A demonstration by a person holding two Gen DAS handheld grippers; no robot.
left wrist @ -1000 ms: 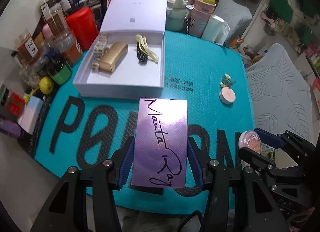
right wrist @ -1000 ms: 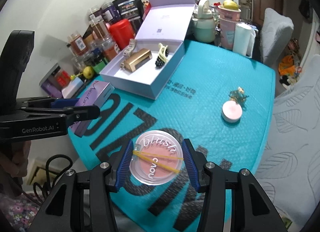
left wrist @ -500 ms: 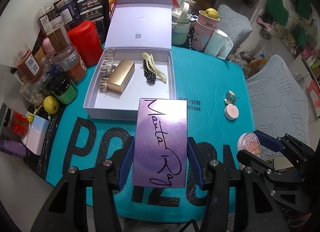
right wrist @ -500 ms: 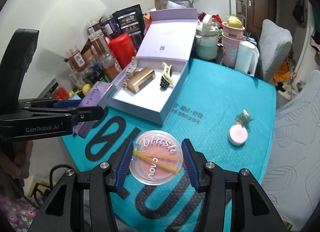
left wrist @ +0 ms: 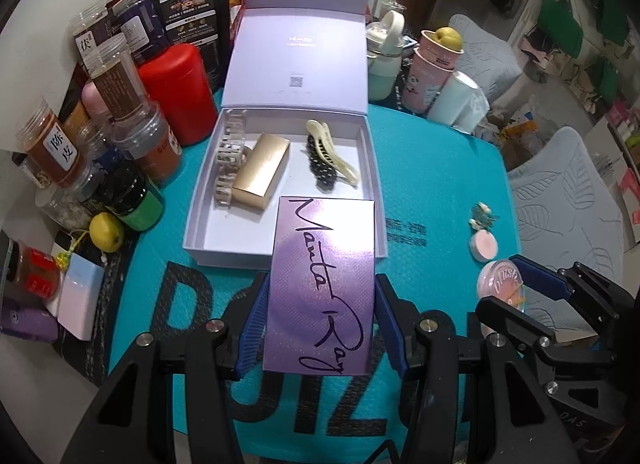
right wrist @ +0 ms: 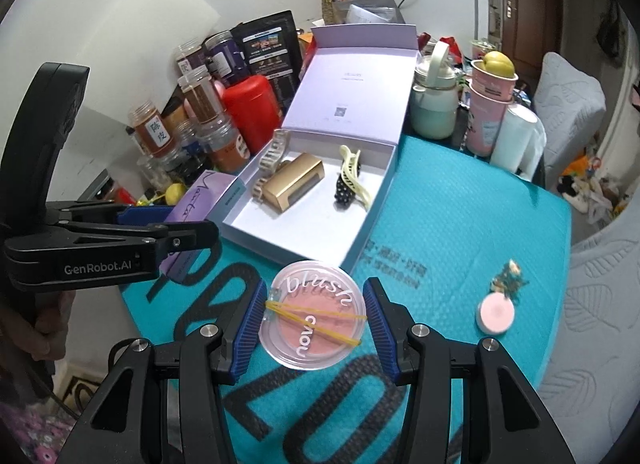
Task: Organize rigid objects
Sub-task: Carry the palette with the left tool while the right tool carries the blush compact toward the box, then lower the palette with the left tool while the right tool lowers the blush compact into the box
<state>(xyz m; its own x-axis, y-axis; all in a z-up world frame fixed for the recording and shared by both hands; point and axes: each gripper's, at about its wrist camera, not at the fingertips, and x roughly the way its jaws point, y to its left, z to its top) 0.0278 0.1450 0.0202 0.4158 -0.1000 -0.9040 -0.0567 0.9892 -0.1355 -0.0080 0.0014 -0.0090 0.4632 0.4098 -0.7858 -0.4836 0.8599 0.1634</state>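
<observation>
My left gripper (left wrist: 320,324) is shut on a flat purple palette box (left wrist: 322,284) with "Manta Ray" written on it, held above the mat with its far end over the near rim of the open lavender gift box (left wrist: 224,252). That box holds a gold case (left wrist: 262,171), a clear hair claw (left wrist: 228,160) and a cream and black hair clip (left wrist: 328,160). My right gripper (right wrist: 314,320) is shut on a round pink blush compact (right wrist: 314,320) with yellow bands, held above the mat just short of the gift box (right wrist: 360,224).
A small pink round tin (right wrist: 496,314) and a little flower trinket (right wrist: 508,276) lie on the teal mat (right wrist: 460,224) to the right. Jars, a red canister (left wrist: 176,92) and a lemon (left wrist: 106,232) crowd the left; cups and a bottle stand behind.
Both grippers have risen and moved forward toward the gift box, each still holding its object. The palette's far end now overlaps the box's near rim.
</observation>
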